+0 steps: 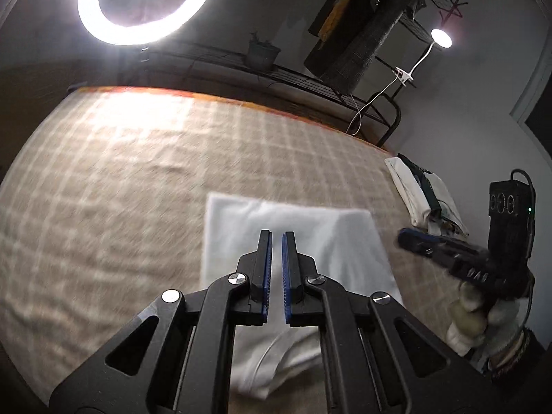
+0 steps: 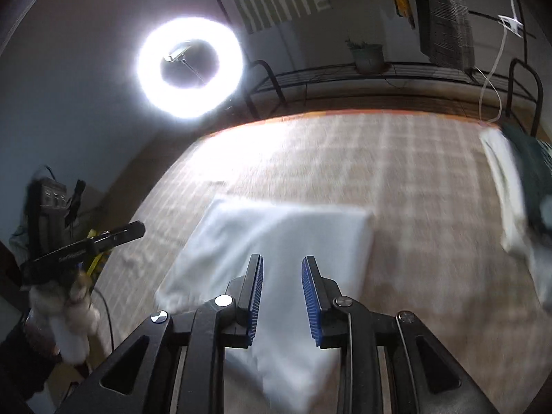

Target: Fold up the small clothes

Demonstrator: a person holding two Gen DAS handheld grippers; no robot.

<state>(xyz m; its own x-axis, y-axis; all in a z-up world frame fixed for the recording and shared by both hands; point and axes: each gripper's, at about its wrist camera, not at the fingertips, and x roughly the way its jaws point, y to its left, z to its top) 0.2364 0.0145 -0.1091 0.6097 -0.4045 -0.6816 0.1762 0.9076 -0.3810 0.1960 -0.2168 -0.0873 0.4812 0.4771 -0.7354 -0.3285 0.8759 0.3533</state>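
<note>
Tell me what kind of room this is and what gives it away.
Probably a bedroom at home, set up for filming. A checked bedspread covers a bed with a black metal frame at its far end, folded clothes are piled at the bed's edge, and a ring light shines over it.

One white garment [image 1: 293,238], two grippers [image 1: 277,238], two lamps [image 1: 145,3].

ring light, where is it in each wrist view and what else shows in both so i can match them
Left wrist view: the ring light glows at the top left, above the far edge of the checked bedspread.
Right wrist view: the ring light sits upper left of centre, beyond the bedspread's far left corner.
Shared landmark: the folded white garment, lying on the bedspread just ahead of the gripper fingers in both.
</note>
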